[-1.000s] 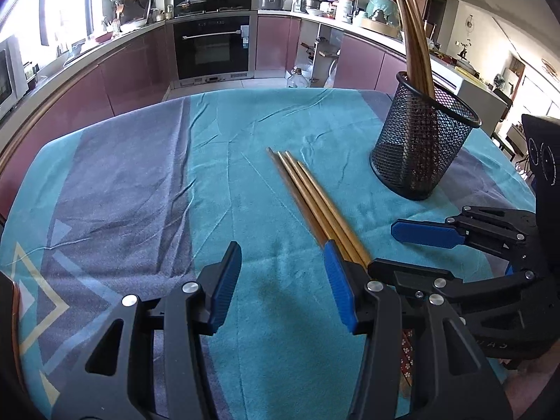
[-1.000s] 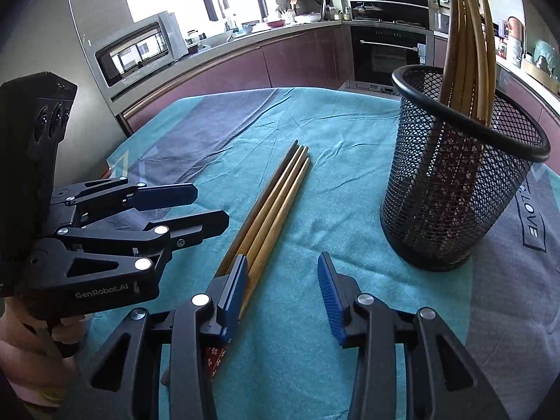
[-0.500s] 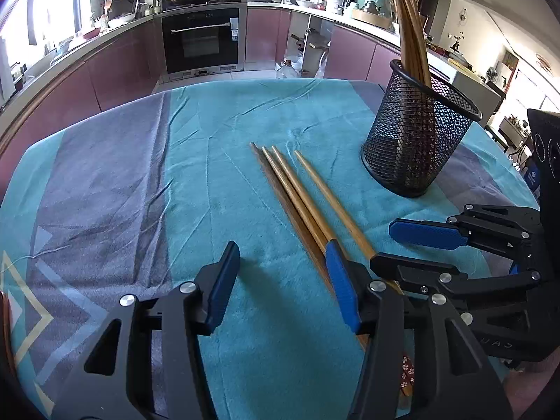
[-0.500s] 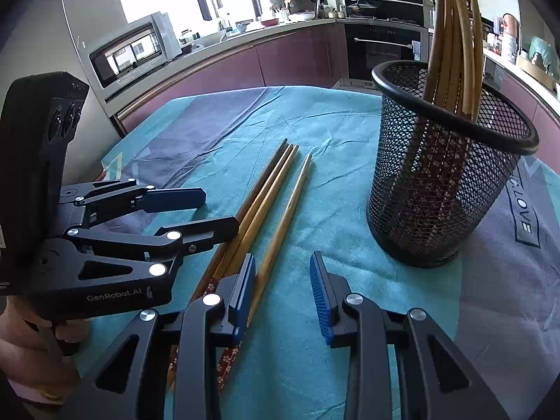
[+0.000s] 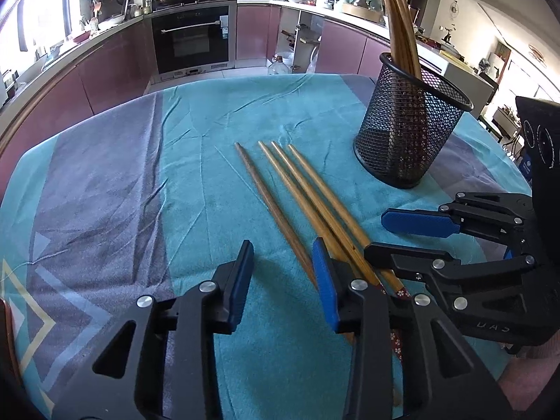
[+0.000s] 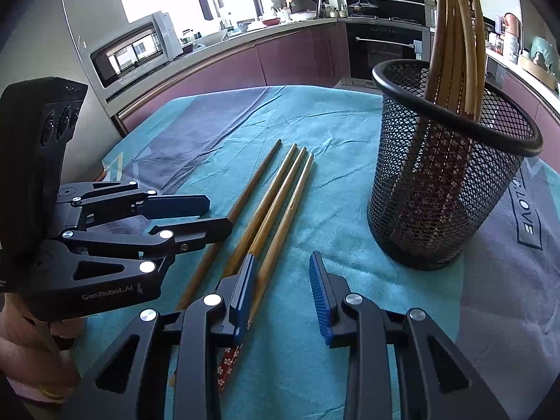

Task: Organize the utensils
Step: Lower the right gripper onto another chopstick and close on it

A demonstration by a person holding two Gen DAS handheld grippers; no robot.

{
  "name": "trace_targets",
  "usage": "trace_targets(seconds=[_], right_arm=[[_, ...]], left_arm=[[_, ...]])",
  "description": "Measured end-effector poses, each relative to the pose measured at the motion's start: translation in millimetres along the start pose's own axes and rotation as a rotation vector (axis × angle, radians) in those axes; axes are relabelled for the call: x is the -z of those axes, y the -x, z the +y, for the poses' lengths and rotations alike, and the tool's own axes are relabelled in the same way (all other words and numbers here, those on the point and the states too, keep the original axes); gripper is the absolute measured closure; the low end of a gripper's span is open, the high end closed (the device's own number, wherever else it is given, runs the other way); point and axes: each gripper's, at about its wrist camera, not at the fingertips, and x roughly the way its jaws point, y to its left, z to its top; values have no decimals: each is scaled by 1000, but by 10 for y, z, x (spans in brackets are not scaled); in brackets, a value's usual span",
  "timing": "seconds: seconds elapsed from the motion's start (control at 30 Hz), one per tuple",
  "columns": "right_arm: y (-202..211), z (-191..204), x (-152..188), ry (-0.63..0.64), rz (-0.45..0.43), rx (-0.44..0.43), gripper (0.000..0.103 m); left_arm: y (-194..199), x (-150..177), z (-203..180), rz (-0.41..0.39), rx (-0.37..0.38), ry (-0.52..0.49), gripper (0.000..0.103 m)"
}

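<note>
Several wooden chopsticks (image 5: 297, 196) (image 6: 280, 203) lie side by side on the teal tablecloth, the darkest one (image 5: 269, 206) a little apart on the left. A black mesh holder (image 5: 406, 129) (image 6: 448, 182) with more chopsticks upright in it stands to their right. My left gripper (image 5: 282, 280) (image 6: 210, 217) is low over their near ends, its jaws closing. Its right finger (image 5: 323, 283) lies over the dark chopstick, and nothing is pressed between the pads. My right gripper (image 6: 282, 290) (image 5: 402, 238) is open beside it, with the rightmost chopstick running along its left pad (image 6: 245, 294).
The tablecloth (image 5: 140, 192) has purple bands on the left and far right. A person's hand (image 6: 21, 350) holds the left gripper's handle. Kitchen counters, an oven (image 5: 192, 35) and a microwave (image 6: 136, 49) stand beyond the table's far edge.
The left gripper's jaws have narrowed, and the right's did a little. The chopsticks, first in a tight bundle, have fanned out: the rightmost split off, then the dark one on the left.
</note>
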Motion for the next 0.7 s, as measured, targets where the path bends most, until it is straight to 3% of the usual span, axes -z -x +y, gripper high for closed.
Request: trace_targets(seconds=[0.33, 0.7], right_arm=[[-127, 52, -131, 21, 8, 29, 82], [-258, 33, -286, 15, 7, 54, 89]], left_arm=[[-113, -102, 77, 11, 3, 40, 69], [-180, -181, 65, 5, -19, 64, 81]])
